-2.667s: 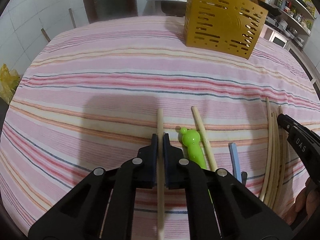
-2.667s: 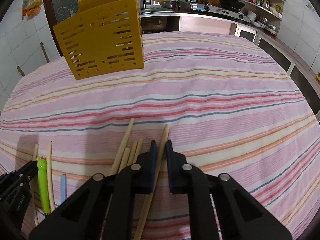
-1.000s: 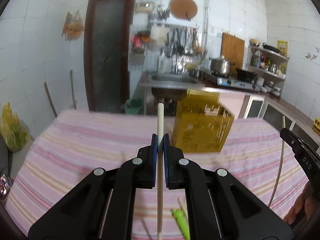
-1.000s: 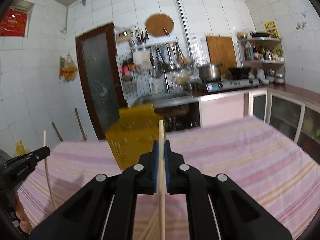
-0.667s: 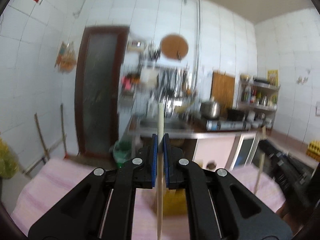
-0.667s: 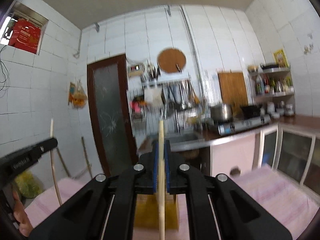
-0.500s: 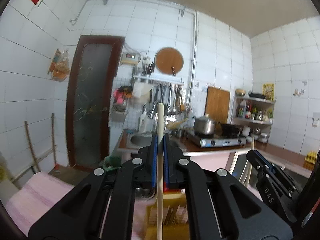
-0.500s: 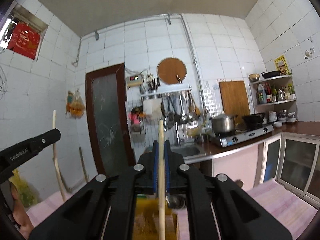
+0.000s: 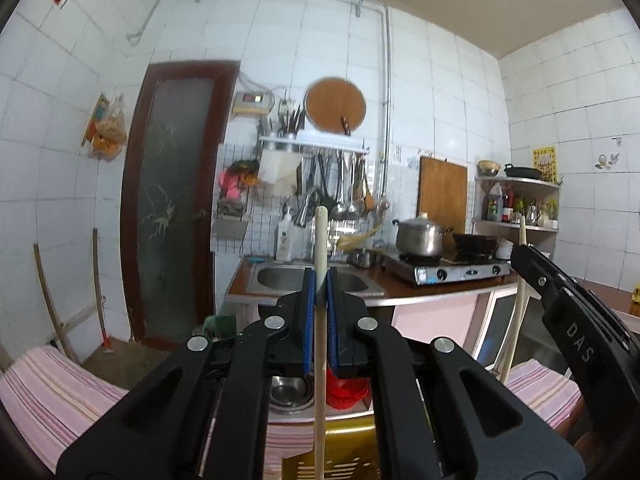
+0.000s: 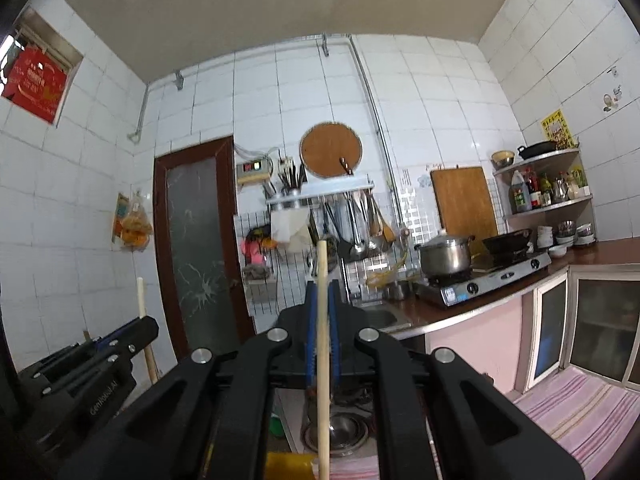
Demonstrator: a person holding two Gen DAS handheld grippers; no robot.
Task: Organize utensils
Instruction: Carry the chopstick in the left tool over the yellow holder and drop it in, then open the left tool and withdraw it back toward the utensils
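Your left gripper (image 9: pixel 320 280) clamps one chopstick (image 9: pixel 320 344) upright; your right gripper (image 10: pixel 322 292) clamps another chopstick (image 10: pixel 322 360). The yellow holder (image 9: pixel 332 468) sits below, apparently beneath both tips. Transport step; next, lower each squarely into a compartment.

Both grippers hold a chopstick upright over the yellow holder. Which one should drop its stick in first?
Probably left. The left gripper has more of the yellow holder showing right beneath its chopstick; under the right gripper only a sliver shows.
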